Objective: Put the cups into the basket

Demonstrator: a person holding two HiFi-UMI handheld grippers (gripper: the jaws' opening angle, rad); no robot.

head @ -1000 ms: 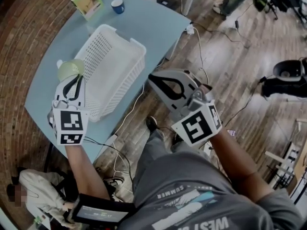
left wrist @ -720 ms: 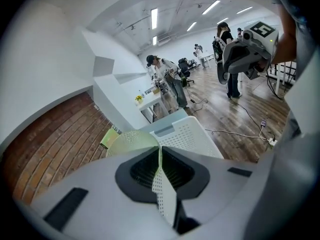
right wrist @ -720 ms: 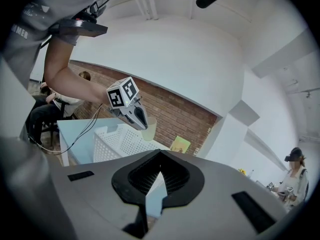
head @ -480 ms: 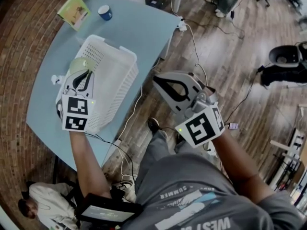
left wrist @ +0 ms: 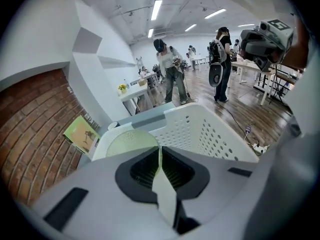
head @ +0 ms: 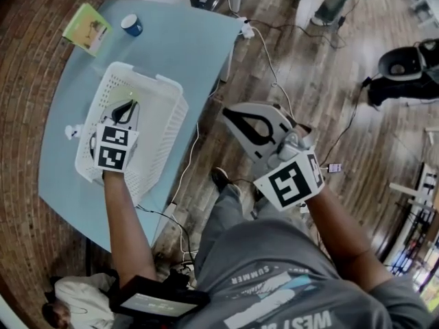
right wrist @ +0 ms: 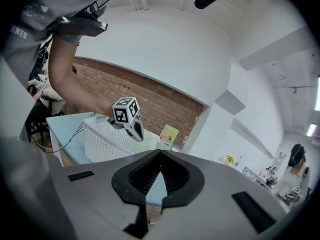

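The left gripper (head: 127, 104) is hanging over the white perforated basket (head: 167, 125), pointing steeply down into its far half, and its jaws are standing narrow, pinching the thin wall of a pale green cup (left wrist: 131, 143). In the left gripper view the cup's edge is running straight up between the two dark pads, and the rest of the cup is bulging out to the left beyond the jaw tips, with the basket's far rim and holed wall (left wrist: 212, 129) lying just behind it and to the right. From the head view only a sliver of green is showing past the gripper's nose, inside the basket's outline; whether the cup is touching the basket's bottom cannot be told. A second cup, small and dark blue (head: 131, 25), is standing upright on the light blue table (head: 182, 46) well beyond the basket, near a green booklet (head: 87, 27) that is lying at the table's far corner. A small white object (head: 70, 131) is sitting on the table just beside the basket's left wall. The right gripper (head: 228, 112) is hovering off the table's edge, above the wooden floor (head: 322, 81) and well apart from the basket, its jaws pressed together at the tips with nothing between them; its own view is looking across at the basket (right wrist: 100, 136) and the left gripper's marker cube (right wrist: 125, 111).
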